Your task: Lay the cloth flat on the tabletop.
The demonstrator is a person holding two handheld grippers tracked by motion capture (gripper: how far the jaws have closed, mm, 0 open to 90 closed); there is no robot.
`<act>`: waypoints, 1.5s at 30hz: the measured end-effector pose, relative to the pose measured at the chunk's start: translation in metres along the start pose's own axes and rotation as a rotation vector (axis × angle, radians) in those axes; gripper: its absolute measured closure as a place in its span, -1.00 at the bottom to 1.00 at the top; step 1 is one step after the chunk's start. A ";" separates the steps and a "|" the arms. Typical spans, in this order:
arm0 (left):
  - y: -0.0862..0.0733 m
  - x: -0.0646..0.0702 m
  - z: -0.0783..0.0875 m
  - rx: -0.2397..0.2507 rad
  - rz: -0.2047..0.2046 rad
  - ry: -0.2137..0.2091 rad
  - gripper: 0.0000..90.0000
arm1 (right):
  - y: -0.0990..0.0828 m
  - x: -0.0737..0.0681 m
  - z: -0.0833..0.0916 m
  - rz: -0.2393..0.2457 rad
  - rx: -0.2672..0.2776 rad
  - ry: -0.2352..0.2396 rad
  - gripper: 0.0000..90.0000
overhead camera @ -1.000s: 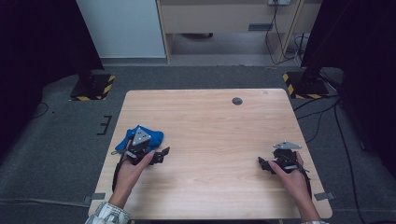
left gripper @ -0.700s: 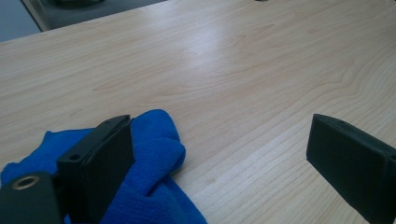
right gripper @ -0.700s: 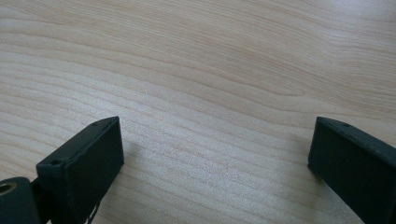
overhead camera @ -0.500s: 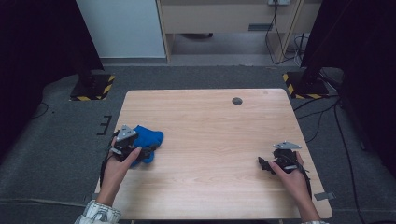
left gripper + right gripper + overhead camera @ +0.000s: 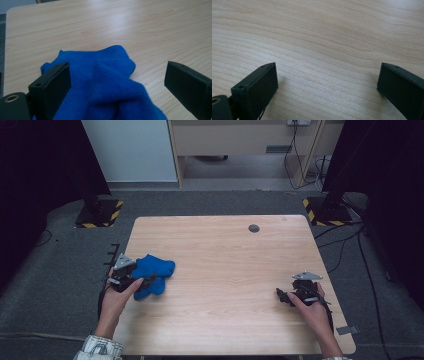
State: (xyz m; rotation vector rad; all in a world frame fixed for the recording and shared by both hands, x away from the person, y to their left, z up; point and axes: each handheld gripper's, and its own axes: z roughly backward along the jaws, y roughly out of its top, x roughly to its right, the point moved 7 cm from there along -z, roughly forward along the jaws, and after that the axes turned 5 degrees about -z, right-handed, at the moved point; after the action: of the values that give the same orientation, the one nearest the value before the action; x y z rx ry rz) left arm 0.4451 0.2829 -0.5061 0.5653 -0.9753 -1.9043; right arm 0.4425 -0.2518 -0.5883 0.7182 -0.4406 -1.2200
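A crumpled blue cloth [image 5: 156,269] lies on the wooden table [image 5: 225,265] near its left edge. My left gripper [image 5: 149,281] sits just left of it, pointing right, with its tips at the cloth's near side. In the left gripper view the cloth [image 5: 107,85] is bunched up between the jaws of my left gripper [image 5: 117,72], which is open. My right gripper [image 5: 281,296] rests low at the table's right side, held by a hand. It faces bare wood [image 5: 324,37], and the right gripper [image 5: 327,72] is open with nothing between its jaws.
A small dark round spot [image 5: 254,228] marks the table's far right part. Two black stands with yellow-black striped bases [image 5: 100,215] [image 5: 327,212] flank the table on the grey floor. Cables [image 5: 345,250] trail on the floor to the right.
My left gripper has drawn back to the left, off the top of the blue cloth, which stays about where it was. The right gripper has not moved.
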 end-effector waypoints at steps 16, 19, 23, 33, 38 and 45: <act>-0.041 -0.015 -0.030 -0.117 0.023 0.044 -0.87 | 0.000 0.000 0.000 -0.001 0.002 -0.002 -0.93; -0.046 -0.016 -0.034 -0.140 0.018 0.041 -0.90 | 0.000 -0.001 0.000 -0.001 0.002 -0.002 -0.93; -0.052 -0.017 -0.038 -0.162 0.015 0.035 -0.92 | 0.000 -0.001 0.000 0.000 0.002 -0.003 -0.93; -0.059 -0.015 -0.044 -0.187 0.015 0.008 -0.85 | 0.000 -0.002 0.000 0.005 0.000 0.001 -0.93; -0.057 -0.015 -0.041 -0.171 0.012 -0.002 -0.44 | 0.000 -0.002 0.000 0.005 0.000 0.001 -0.93; -0.054 -0.012 -0.039 -0.156 0.029 -0.022 0.10 | 0.000 -0.002 0.000 0.004 0.000 0.000 -0.93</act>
State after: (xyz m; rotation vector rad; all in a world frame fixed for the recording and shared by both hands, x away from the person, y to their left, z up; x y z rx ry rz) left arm 0.4509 0.2936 -0.5728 0.4375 -0.8355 -1.9435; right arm 0.4414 -0.2499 -0.5884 0.7170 -0.4414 -1.2163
